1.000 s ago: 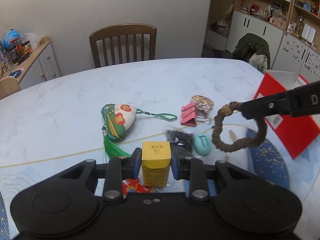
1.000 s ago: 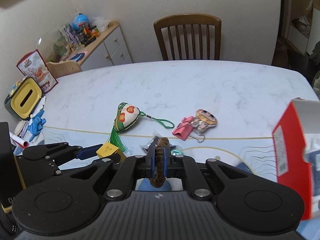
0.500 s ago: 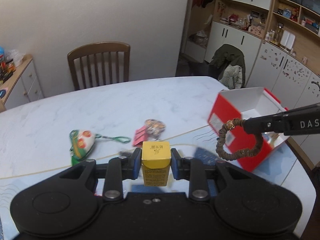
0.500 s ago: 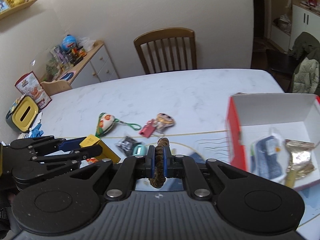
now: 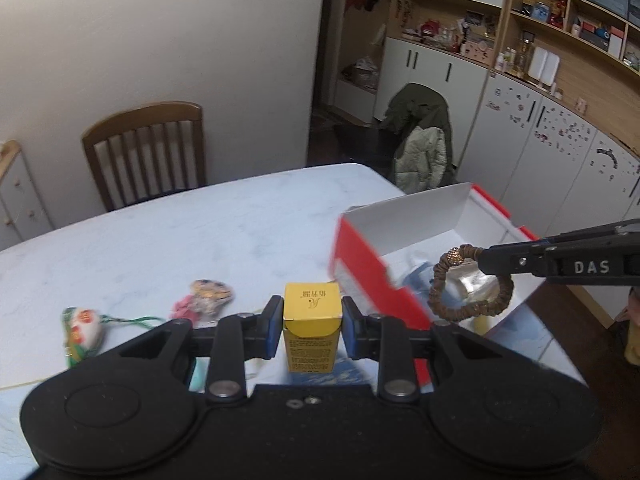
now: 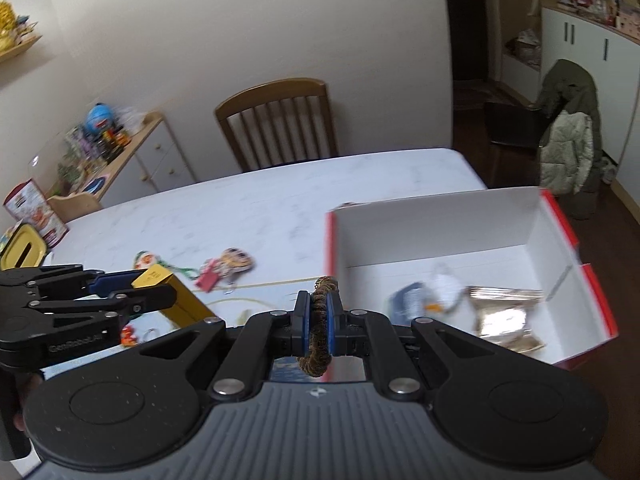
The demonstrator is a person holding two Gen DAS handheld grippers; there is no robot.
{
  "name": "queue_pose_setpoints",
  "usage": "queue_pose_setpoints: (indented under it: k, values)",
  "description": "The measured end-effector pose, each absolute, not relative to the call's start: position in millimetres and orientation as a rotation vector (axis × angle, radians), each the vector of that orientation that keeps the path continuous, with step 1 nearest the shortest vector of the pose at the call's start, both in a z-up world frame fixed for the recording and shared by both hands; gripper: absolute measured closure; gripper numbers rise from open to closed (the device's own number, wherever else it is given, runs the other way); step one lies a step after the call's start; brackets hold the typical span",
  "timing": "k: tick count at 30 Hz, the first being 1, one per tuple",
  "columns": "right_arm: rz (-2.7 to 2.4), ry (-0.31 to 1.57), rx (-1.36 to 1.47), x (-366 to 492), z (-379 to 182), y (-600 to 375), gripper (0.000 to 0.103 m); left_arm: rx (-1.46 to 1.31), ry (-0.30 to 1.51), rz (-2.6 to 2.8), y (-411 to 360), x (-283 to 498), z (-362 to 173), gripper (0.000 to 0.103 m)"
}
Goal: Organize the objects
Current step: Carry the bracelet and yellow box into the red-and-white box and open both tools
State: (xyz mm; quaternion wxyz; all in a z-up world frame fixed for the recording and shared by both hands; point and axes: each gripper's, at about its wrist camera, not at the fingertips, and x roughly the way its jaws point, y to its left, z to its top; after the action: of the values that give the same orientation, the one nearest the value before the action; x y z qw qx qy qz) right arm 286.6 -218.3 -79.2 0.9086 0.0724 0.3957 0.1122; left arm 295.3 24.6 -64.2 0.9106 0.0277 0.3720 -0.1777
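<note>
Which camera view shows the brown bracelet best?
The left wrist view: the brown bracelet hangs as a whole loop from the right gripper, with its gold bead visible. The right wrist view shows it only edge-on, pinched between the pads.

- small yellow box (image 5: 312, 322), upright, clamped off the table
- brown braided bracelet (image 5: 470, 286) with gold bead, dangling over the box
- red open box (image 6: 452, 256), white inside, some items inside

The box (image 6: 436, 236) sits on the table (image 6: 260, 200) ahead and right of the right hand-held gripper (image 6: 318, 318), with packets (image 6: 504, 316) inside it. The clip (image 6: 210, 278) and pouch (image 6: 146, 260) lie ahead to its left. A chair (image 6: 280, 120) stands behind the table.
</note>
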Motion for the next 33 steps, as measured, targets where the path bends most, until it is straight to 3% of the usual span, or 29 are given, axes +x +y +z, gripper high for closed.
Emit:
queue_pose_setpoints:
  k: [18, 33]
  values:
    - [0.136, 0.850, 0.180, 319, -126, -341, 0.095, 0.116, 0.847, -0.430, -117, 354, -77, 0.075]
    - [0.152, 0.967, 0.116, 339, -187, -374, 0.095, 0.233, 1.000, -0.476, -209, 392, -141, 0.075]
